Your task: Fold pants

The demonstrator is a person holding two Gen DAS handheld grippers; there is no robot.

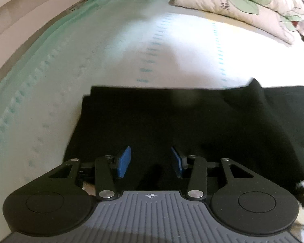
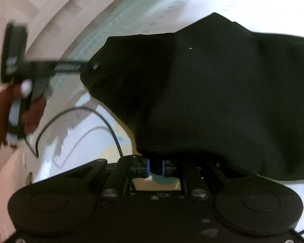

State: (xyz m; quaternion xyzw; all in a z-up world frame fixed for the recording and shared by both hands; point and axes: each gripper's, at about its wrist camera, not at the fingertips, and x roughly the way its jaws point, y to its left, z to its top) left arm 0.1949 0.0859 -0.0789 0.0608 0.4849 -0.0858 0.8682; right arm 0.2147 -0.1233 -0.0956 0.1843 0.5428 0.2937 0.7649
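bed w/ a white sheet, teal dashed stitching and a pale green edge, is the work surface; floral pillow sits at the far right corner. black pants lie across the sheet near the front, already stacked in layers on the left side, far edge straight.

left gripper hovers over the near part of the cloth w/ blue pads spread apart, nothing between them, so it's released or not yet gripping.

right gripper is clamped on a bit of the black fabric, and from that view the cloth rises in a lifted, draped hump above the bed. blurry left tool shows at the far left w/ a dark cable looping on the sheet.

judgement: mid-fold, right side being carried over. next prob needs the right to lay its edge onto the flat stack, lining up edges, while left pins or grabs the matching corner.
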